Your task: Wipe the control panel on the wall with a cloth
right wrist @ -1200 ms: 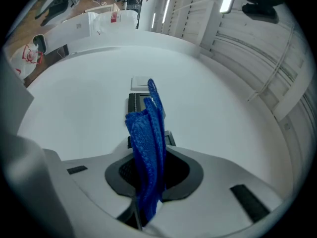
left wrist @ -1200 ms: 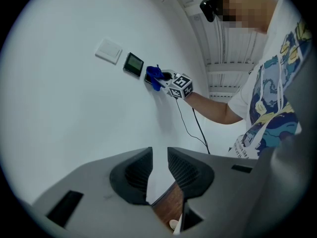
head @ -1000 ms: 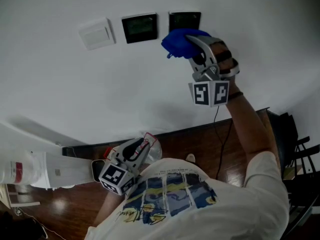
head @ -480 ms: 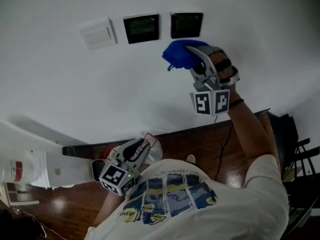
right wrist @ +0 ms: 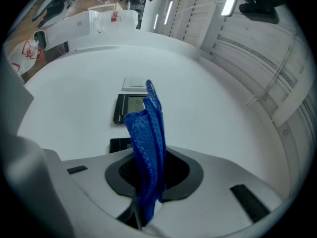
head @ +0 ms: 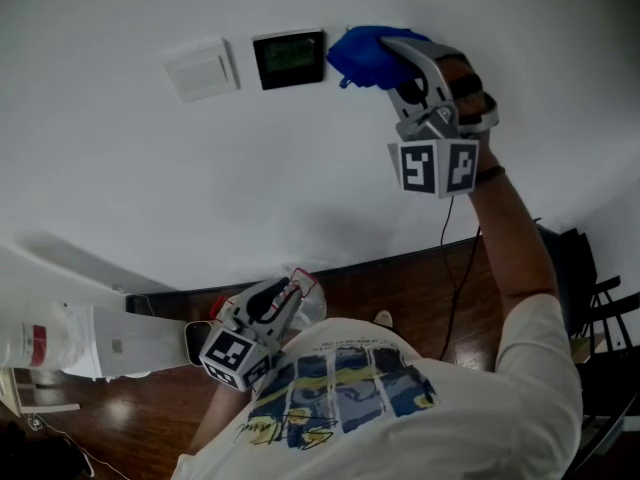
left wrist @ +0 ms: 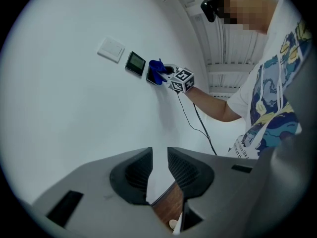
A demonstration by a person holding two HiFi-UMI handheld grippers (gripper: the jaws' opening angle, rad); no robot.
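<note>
My right claw (head: 398, 56) clamps the blue cloth (head: 358, 53) against the wall (head: 300, 168) at top centre, just right of the dark control panel (head: 289, 58). My left claw (left wrist: 159, 168) sits lower left, slightly parted, empty.

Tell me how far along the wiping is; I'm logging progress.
Done: cloth clamped in the right gripper. In hand: it is pressed on the right panel. Left: middle panel uncovered, possibly unwiped; left gripper hangs low, empty.

Left tool (left wrist: 159, 157) parted, empty, facing wall (left wrist: 69, 118)
</note>
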